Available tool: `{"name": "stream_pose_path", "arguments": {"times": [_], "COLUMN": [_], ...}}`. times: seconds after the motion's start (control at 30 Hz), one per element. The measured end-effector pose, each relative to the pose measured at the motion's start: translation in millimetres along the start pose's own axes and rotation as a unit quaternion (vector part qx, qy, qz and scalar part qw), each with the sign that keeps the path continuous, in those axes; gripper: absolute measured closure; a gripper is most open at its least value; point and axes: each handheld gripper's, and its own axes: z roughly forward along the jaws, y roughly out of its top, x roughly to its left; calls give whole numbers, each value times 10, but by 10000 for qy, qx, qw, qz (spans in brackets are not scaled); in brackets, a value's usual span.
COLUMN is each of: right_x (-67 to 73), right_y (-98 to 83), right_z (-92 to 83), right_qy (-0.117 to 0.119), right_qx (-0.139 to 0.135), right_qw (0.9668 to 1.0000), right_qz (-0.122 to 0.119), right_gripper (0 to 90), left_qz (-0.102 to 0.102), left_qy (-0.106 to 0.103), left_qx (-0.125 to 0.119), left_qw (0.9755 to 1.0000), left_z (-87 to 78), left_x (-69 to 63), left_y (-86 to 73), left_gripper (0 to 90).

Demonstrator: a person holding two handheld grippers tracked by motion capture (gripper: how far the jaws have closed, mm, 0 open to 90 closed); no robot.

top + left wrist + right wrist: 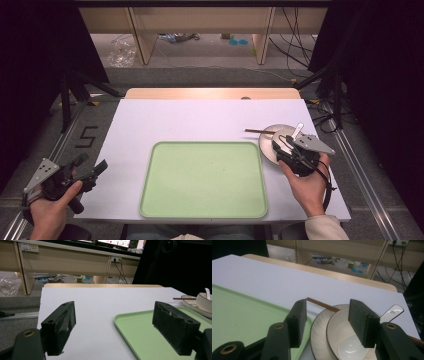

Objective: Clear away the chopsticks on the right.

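bowl [348,340] sits on its plate [318,337] right of the green tray [202,178], directly under my right tool [325,322], jaws spread astride its near rim; left tool [113,327] spread, well apart.

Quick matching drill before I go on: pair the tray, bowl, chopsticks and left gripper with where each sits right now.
Things:
1. tray
2. bowl
3. chopsticks
4. left gripper

Places:
A. lying across the plate's far rim
B. standing on the plate
C. middle of the table, nothing on it
D. at the table's left edge, jaws open

Pairs: 1-C, 2-B, 3-A, 4-D
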Motion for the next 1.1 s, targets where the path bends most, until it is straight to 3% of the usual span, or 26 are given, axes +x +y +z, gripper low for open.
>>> {"name": "stream_pose_path", "arguments": {"times": [0.17,0.2,0.27,0.37,0.4,0.43,0.6,0.67,0.73,0.77,0.8,0.87,0.93,0.97,1.0,1.03,1.1], "right_x": [-16,-32,-46,-71,-71,-78,-78,-82,-94,-87,-64,-91,-118,-145,-129,-125,-141], "right_y": [47,80,119,204,204,265,357,401,411,430,451,495,507,499,509,511,501], "right_z": [126,181,254,355,355,424,576,724,785,840,887,1056,1169,1227,1263,1318,1358], "right_qy": [-109,-122,-108,-235,-235,-210,-207,-119,-98,-161,-218,-241,-290,-248,-284,-358,-327], "right_qx": [84,255,345,617,617,741,1067,1452,1575,1769,1967,2288,2488,2494,2601,2718,2798], "right_qw": [9999,9995,9989,9974,9974,9961,9935,9884,9869,9835,9786,9705,9652,9654,9607,9571,9553], "right_qz": [40,125,297,282,282,422,349,423,334,357,568,726,753,718,925,938,895], "right_gripper": [549,620,681,834,834,885,900,900,900,900,900,900,900,900,900,900,900], "left_qz": [53,4,1,-8,43,27,-7,-5,-6,-11,-21,-32,-39,-39,-56,-56,-52], "left_qy": [-43,-14,-38,-36,-65,-47,-23,-28,-27,-20,-14,-2,-7,-7,-1,-1,0], "left_qx": [10,8,-6,-5,-7,3,12,12,15,23,21,24,16,16,12,12,14], "left_qw": [10000,10000,10000,10000,10000,10000,10000,10000,10000,10000,10000,10000,10000,10000,10000,10000,10000], "left_z": [-5,-11,-14,-9,-6,-8,-11,-12,-11,-12,-12,-12,-10,-10,-9,-9,-9], "left_x": [14,8,8,5,10,5,10,9,10,11,11,10,11,11,12,12,12], "left_y": [-1,-3,-3,-3,-1,0,-5,-4,-5,-5,-5,-5,-6,-6,-7,-7,-7], "left_gripper": [188,188,188,188,188,188,188,188,189,189,189,189,189,189,189,189,189]}}
